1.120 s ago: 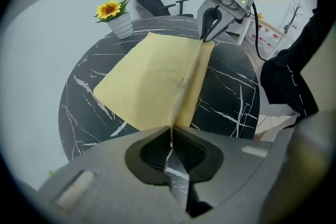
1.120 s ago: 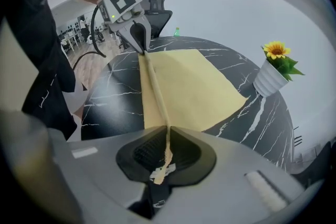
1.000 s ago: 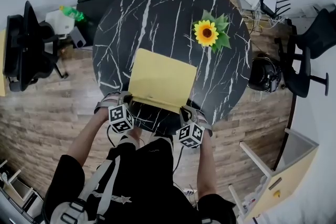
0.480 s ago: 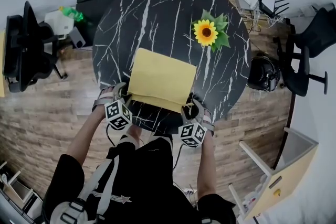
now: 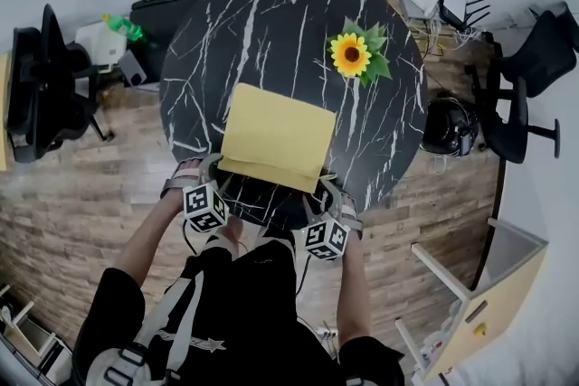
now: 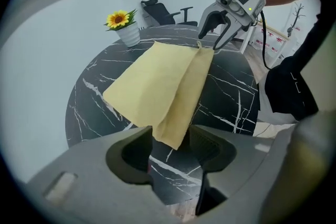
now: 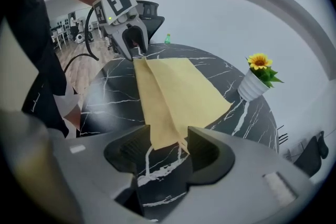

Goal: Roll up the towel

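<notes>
Towel (image 5: 276, 136), fold running along the desk's (image 5: 271, 23) near edge between your left tongs (image 6: 170, 148) and right tongs (image 7: 167, 152); both have just opened wide, each straddling a near corner, gripping nothing.

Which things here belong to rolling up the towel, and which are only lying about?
Job: yellow towel; left gripper and right gripper, jaws just opened, a towel corner between each pair, not gripped; black table.
Lying about: sunflower pot; office chair; green bottle.
</notes>
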Motion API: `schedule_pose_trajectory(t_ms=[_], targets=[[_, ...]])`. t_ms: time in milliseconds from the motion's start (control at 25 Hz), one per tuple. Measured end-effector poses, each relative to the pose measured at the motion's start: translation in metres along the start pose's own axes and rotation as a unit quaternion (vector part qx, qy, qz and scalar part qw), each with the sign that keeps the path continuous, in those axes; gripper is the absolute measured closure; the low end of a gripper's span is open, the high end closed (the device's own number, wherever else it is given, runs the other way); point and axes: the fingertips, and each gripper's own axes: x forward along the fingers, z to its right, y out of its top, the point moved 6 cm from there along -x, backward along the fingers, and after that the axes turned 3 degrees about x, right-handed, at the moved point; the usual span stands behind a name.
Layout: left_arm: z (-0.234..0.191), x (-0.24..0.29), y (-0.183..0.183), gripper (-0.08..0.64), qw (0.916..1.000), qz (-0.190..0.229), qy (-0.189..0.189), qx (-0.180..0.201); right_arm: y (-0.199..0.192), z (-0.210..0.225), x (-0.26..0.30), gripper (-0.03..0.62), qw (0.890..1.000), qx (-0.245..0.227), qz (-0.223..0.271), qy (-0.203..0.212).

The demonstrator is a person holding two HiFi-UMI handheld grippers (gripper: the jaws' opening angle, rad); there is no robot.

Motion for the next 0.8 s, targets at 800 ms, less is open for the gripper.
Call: schedule_pose_trajectory(t_ms=[800], targets=[[0.019,0.020,0.000,0.480,0.9981,-0.016,-0.041,0.043,-0.016,-0.017,0.017,0.496,0.998,-0.025,-0.036,0.052]])
